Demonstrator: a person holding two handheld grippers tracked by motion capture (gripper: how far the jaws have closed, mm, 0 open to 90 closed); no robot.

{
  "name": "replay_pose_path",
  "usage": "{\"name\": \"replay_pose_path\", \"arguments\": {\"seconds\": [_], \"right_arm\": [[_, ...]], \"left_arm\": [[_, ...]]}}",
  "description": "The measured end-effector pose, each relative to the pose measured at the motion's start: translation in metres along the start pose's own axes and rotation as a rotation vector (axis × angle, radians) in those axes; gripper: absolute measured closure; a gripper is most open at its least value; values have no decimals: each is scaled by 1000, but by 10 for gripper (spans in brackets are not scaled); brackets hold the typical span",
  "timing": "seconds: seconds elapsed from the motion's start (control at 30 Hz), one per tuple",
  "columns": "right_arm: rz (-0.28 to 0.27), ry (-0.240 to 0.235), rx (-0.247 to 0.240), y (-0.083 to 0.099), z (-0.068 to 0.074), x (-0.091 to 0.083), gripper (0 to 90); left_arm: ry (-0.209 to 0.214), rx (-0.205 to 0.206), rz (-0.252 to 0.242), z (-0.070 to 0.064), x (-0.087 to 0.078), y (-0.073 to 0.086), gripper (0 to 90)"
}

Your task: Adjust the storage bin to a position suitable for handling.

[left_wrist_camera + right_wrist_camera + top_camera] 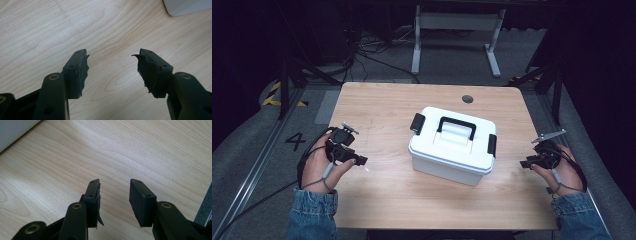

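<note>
White lidded box (pixel 452 147): mid-table (pixel 377 105), between left gripper (pixel 362 161) and right gripper (pixel 523 163), apart from both. Both grippers' jaws spread, holding nothing.

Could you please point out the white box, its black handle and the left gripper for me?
white box (pixel 447 162): high view, on its front wall.
black handle (pixel 456 122): high view, on the top bar.
left gripper (pixel 110 56): left gripper view, midway between its open fingertips.
</note>
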State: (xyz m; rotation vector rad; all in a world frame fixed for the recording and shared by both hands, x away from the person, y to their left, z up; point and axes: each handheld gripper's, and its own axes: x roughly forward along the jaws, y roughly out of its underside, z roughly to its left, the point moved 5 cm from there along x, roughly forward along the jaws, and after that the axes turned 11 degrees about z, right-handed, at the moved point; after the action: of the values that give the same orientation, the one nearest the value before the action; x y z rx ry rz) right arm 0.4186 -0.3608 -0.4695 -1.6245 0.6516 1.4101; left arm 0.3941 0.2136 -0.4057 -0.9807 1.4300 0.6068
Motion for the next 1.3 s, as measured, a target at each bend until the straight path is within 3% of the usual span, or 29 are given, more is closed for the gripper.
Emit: {"name": "replay_pose_path", "arguments": {"seconds": [0.2, 0.5, 0.6, 1.0, 1.3], "right_arm": [[10, 5, -14, 2, 2, 1, 614], [9, 7, -16, 0, 6, 1, 606], [3, 4, -12, 2, 6, -1, 604], [4, -8, -12, 10, 10, -1, 594], [-10, -22, -16, 13, 13, -2, 587]], "left_arm": [[17, 31, -1, -10, -7, -10, 422], [4, 112, -35, -24, -35, -29, 420], [17, 137, -40, -29, -39, -34, 422], [49, 262, -52, -68, -58, -77, 421], [63, 324, -61, -95, -65, -115, 419]]}}
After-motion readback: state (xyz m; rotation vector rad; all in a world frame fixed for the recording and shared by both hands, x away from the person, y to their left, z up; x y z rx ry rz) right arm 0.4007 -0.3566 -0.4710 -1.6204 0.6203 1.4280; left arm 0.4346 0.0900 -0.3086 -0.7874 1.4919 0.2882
